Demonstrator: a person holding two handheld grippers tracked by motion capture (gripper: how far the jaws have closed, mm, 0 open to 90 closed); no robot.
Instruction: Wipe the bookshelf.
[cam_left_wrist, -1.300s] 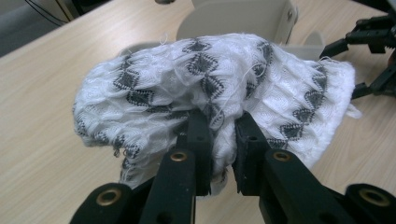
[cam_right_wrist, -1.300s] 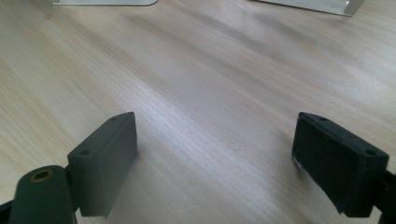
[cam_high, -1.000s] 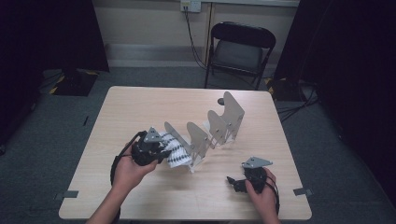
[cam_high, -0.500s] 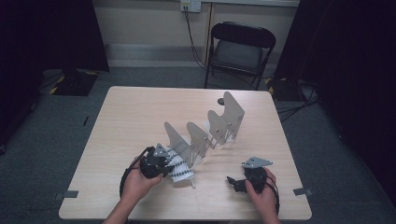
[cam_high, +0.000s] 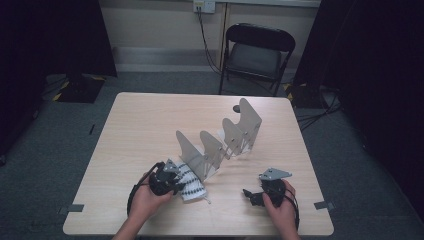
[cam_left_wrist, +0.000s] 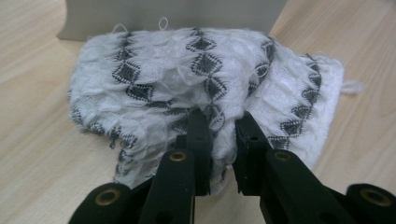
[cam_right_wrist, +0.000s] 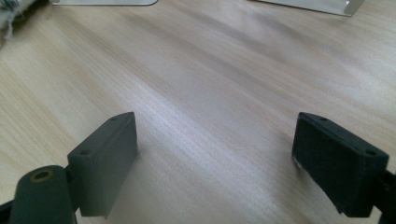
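Left claw (cam_left_wrist: 219, 128) pinching patterned cloth (cam_left_wrist: 205, 88), diamond weave clear close up.

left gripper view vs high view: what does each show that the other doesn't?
Left gripper view alone: the black diamond pattern on the white knitted cloth and the left gripper pinching a fold of it. High view alone: the row of grey metal divider plates, the black folding chair and the right gripper. Shared: cloth, left gripper, light wooden table.
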